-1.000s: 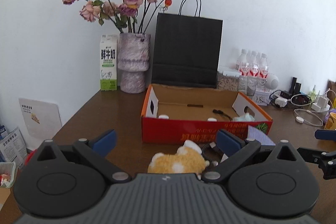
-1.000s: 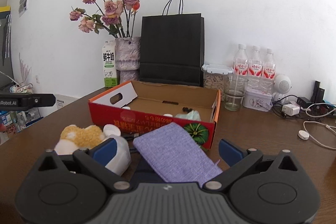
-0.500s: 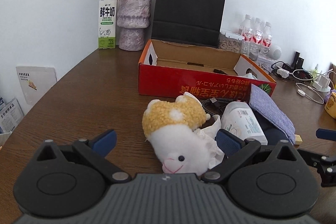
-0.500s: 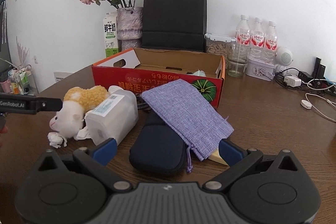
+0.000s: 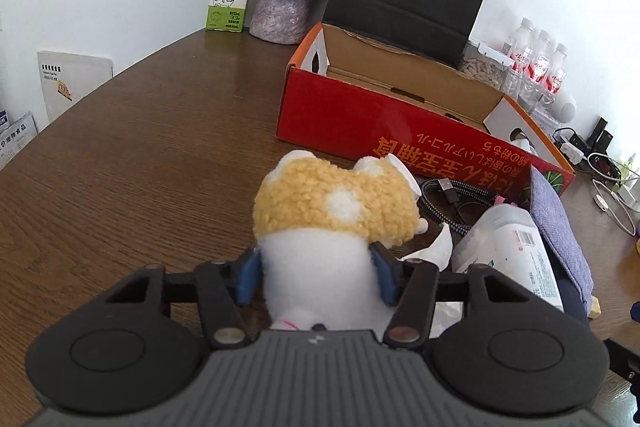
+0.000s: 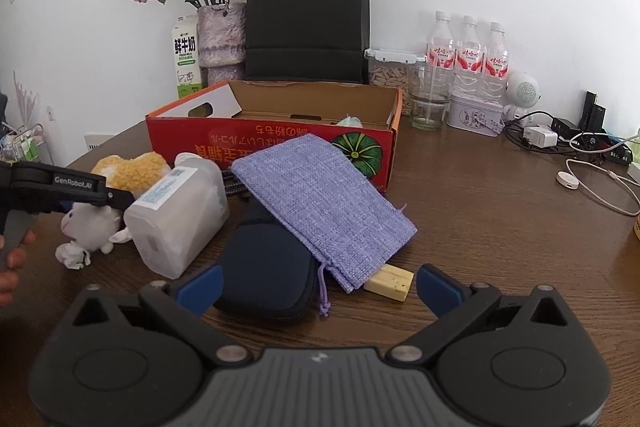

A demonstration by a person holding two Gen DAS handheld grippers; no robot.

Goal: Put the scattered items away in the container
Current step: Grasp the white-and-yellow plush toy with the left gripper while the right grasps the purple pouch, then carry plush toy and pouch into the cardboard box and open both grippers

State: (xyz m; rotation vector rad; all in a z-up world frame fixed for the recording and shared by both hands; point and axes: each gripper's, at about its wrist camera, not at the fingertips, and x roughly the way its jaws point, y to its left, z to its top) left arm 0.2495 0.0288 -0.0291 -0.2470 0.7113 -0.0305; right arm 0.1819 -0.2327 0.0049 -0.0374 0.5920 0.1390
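A white and yellow plush toy lies on the wooden table in front of the red cardboard box. My left gripper is shut on the toy's white body. The toy also shows in the right wrist view, with the left gripper's finger on it. My right gripper is open and empty, just in front of a dark blue case, a purple cloth pouch and a small yellow block. A white plastic bottle lies between toy and case.
A braided cable and crumpled tissue lie by the toy. Behind the box stand a black paper bag, a vase, a milk carton, water bottles and a glass. Chargers and cables lie at the right.
My left gripper has moved down and forward onto the plush toy and closed on it. My right gripper has tilted down towards the case and pouch, still open.
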